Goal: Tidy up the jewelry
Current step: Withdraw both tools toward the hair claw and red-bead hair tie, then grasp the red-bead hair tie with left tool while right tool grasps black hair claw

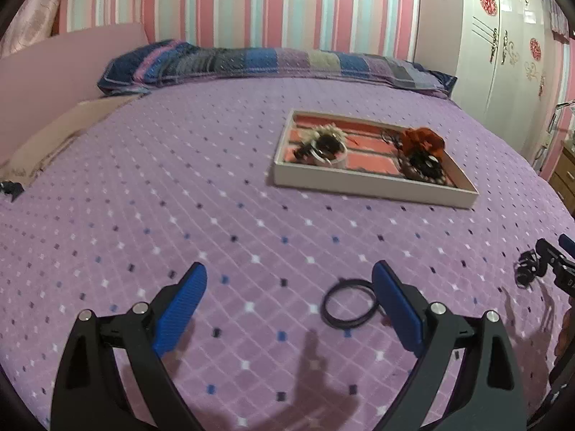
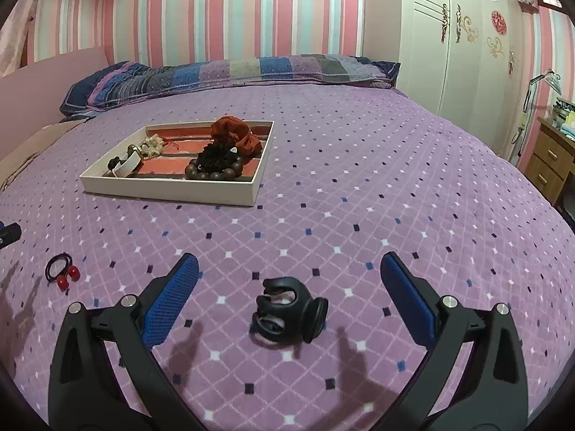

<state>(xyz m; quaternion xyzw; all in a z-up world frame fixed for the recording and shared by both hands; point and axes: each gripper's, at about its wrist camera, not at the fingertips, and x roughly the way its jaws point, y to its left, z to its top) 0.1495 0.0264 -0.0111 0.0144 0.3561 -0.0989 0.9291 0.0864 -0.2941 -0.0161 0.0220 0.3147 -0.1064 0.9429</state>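
A white tray with a pink lining sits on the purple bed; it also shows in the right wrist view. It holds a red scrunchie, a brown bead bracelet and other pieces. My left gripper is open just above the bed; a black hair tie lies beside its right finger. My right gripper is open around a black claw clip lying on the bed. The hair tie with red beads lies at the left in the right wrist view.
A striped pillow lies along the head of the bed. A white wardrobe stands at the back right. A wooden drawer unit with a desk lamp stands to the right of the bed.
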